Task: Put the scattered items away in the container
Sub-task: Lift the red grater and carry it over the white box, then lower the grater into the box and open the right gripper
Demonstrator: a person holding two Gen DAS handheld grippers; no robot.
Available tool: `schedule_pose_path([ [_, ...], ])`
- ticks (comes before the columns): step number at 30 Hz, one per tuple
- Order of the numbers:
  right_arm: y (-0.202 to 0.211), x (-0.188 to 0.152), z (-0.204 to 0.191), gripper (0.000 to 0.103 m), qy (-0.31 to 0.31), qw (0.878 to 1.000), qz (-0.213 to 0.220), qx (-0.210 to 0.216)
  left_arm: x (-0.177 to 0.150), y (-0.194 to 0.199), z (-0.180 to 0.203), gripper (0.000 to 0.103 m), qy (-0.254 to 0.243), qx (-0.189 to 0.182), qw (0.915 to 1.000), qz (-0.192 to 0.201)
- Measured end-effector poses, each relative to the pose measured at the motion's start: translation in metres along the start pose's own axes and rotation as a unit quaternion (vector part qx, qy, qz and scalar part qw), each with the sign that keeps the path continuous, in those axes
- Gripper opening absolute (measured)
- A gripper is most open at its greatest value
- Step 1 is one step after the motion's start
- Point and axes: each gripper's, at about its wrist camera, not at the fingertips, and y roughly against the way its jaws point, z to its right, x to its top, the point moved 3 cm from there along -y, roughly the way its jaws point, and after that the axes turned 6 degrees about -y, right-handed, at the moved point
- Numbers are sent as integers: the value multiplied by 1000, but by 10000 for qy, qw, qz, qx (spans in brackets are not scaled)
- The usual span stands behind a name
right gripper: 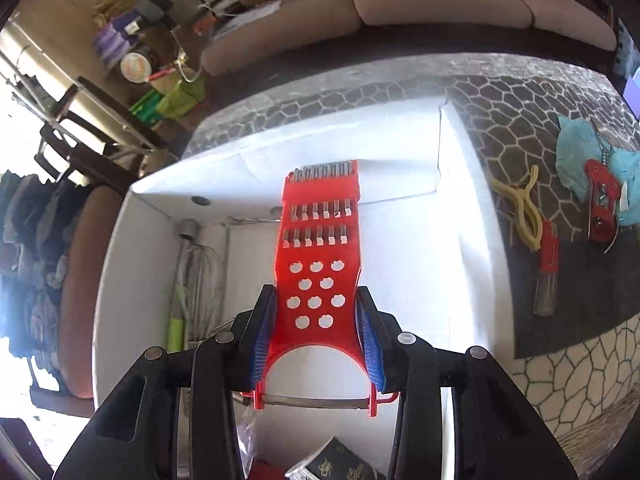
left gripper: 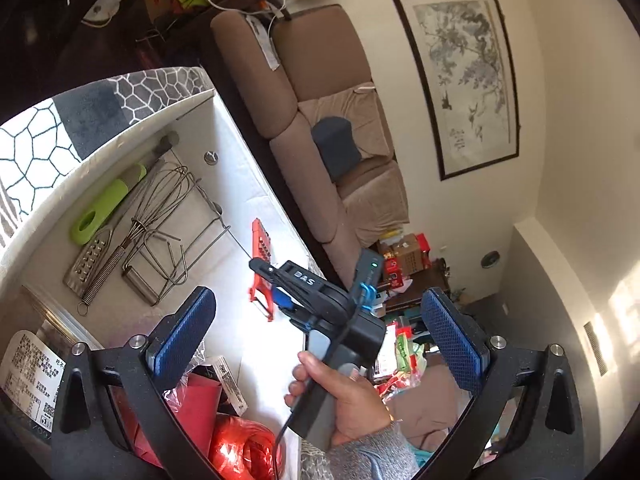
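**mossy_k:** Since the right tongs point(right gripper: 316, 344) are already pinching the red grater point(right gripper: 320, 264) by its narrow handle end, blue pads pressed on both edges, I'd say the step in hand is just the drop-off. The grater hangs out over the white container point(right gripper: 404, 240), apart from its floor as far as I can tell. How would you set it down?

**tinfork:** Low and flat. The whisk point(left gripper: 160, 208), the green-handled tool point(left gripper: 108, 204), the small metal grater point(left gripper: 86, 260) and the wire masher point(left gripper: 160, 264) already lie together along one side of the container, so I'd aim for the bare stretch beside them — otherwise the slotted end could snag in the whisk wires. Bring the far end down first, then let the handle follow before spreading the tongs.

**mossy_k:** And the left tongs point(left gripper: 316, 344)?

**tinfork:** Spread wide, holding nothing, hovering near the container's close end. Fine where they are — just keep them out of the drop path.

**mossy_k:** Much left after this?

**tinfork:** My guess is yes. The yellow clip point(right gripper: 520, 208), a red-handled tool point(right gripper: 548, 264) and the red corkscrew point(right gripper: 600, 196) on the blue cloth point(right gripper: 576, 148) sit outside on the patterned counter point(right gripper: 560, 364), well apart from the container.
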Motion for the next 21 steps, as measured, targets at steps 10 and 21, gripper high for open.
schedule_pose_path([
  [10, -49, -12, 13, 39, -281, 9971, -519, -479, -4, 7, 0, 103, -114, 170, 9995, -230],
  [21, -39, -16, 17, 39, -39, 9959, -636, -636, -9, 2, 3, 103, -659, 1114, 9904, -481],
])
